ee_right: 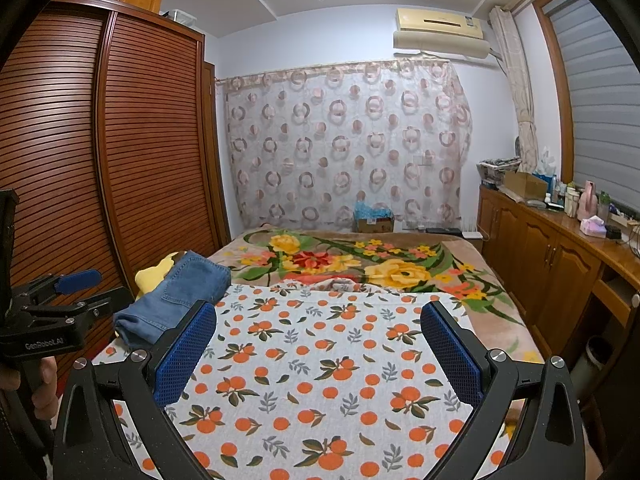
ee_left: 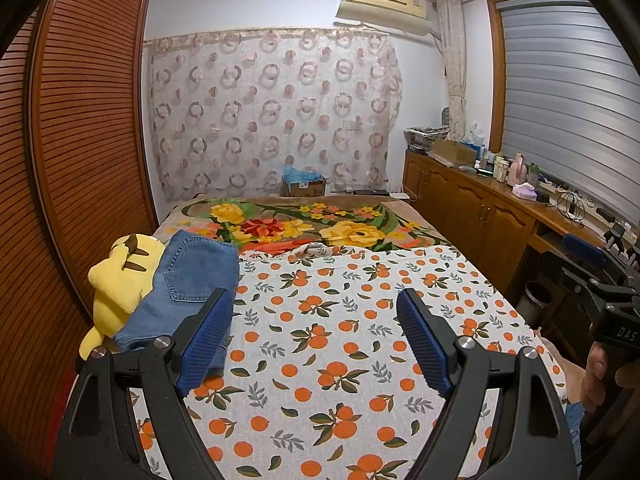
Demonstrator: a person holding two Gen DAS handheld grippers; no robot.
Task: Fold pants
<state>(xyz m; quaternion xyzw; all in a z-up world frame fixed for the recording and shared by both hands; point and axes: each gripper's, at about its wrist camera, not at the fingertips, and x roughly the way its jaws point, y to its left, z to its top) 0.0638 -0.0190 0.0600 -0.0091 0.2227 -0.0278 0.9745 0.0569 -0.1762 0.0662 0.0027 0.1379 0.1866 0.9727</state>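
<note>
The pants, blue denim, are seen folded into a compact bundle at the left edge of the bed, with a back pocket facing up. They are laid partly on the orange-print sheet and partly against a yellow plush toy, which is wedged between them and the slatted wardrobe.

The left gripper is held above the sheet with its jaws spread wide and nothing between them; its left pad is seen in front of the near end of the pants, though contact cannot be told. The right gripper is likewise held over the sheet, jaws wide apart and empty, well apart from the pants.

Beyond the sheet, a floral blanket is spread over the far part of the bed. A patterned curtain is hung on the far wall, and wooden cabinets with small items on top are ranged along the right.
</note>
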